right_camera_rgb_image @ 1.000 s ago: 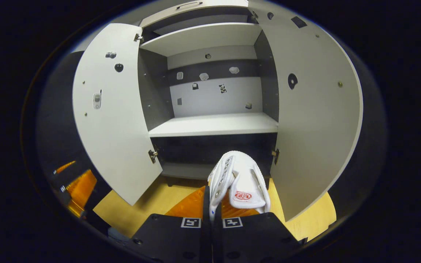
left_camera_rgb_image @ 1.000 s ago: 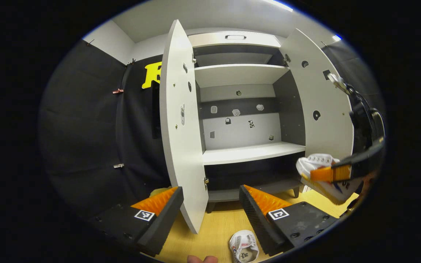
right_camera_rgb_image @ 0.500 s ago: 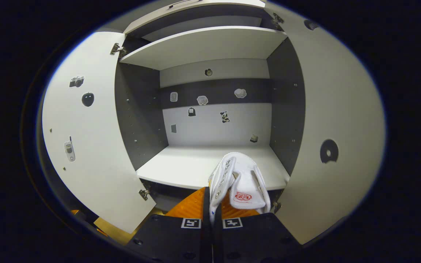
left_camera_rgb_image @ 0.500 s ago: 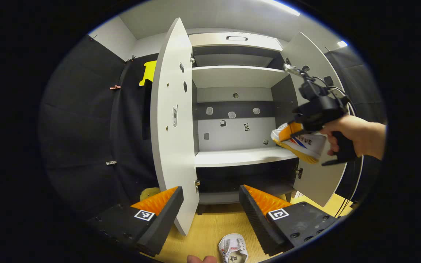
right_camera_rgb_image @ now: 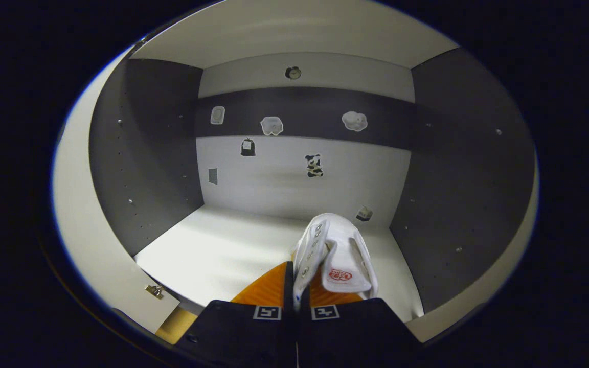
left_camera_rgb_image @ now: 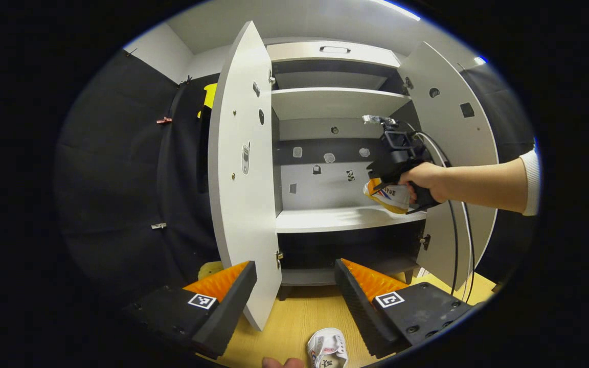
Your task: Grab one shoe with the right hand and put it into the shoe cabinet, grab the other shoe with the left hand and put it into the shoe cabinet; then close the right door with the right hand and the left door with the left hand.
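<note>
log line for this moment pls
right gripper shut on shoe over middle shelf | left gripper open | second shoe on floor

Recording booth: black cloth wall point(left_camera_rgb_image: 120, 168) beside a shoe cabinet point(left_camera_rgb_image: 335, 102).

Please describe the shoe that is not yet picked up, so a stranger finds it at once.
Start at the tall grey shoe cabinet with both doors open. On the yellow wooden floor before it lies a small white canvas shoe. Unlike its mate, nothing grips it.
</note>
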`<state>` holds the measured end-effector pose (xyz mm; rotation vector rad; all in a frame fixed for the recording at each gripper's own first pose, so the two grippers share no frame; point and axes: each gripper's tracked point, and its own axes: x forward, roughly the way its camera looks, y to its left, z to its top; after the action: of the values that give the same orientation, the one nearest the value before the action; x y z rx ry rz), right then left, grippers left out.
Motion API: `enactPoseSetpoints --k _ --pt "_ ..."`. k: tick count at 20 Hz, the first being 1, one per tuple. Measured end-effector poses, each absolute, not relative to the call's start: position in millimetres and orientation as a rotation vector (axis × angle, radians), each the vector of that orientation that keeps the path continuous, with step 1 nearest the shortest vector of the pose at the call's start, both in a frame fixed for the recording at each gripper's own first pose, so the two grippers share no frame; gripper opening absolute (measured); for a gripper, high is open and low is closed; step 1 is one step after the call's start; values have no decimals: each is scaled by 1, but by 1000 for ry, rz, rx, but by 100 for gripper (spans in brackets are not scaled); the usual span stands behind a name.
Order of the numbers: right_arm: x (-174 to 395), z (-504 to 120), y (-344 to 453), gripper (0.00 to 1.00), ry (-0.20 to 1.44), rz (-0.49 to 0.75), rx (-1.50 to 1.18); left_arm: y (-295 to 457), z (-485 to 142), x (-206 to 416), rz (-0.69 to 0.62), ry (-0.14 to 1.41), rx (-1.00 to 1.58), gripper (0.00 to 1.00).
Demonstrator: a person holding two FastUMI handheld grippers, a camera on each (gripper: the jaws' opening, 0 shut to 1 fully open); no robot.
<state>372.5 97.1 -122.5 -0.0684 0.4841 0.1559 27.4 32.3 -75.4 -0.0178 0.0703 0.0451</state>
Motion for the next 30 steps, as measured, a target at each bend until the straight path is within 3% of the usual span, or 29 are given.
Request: enactPoseSetpoints --k 5,12,14,16,19,24,25,26,30 --pt "420 -155 89 9 543 128 -173 32 -79 31 62 84 -30 96" --pt "440 -181 88 7 587 83 -205 31 -84 34 68 97 -43 96" --pt "437 -179 85 11 595 57 -209 31 -84 34 68 98 -48 97" --pt "433 -177 89 18 593 57 -178 31 -84 32 66 96 -48 97" --pt "420 -170 98 48 596 80 -114 30 -83 30 60 90 -45 97" --pt "391 -142 104 82 519 116 -55 28 -79 23 52 81 -53 96" --pt "383 -131 103 96 501 116 -48 27 -78 21 51 78 -52 97" --pt "376 -122 101 100 465 118 -43 27 -76 19 51 74 -50 97" --pt "337 -75 99 99 348 138 16 28 -72 11 51 61 -47 96"
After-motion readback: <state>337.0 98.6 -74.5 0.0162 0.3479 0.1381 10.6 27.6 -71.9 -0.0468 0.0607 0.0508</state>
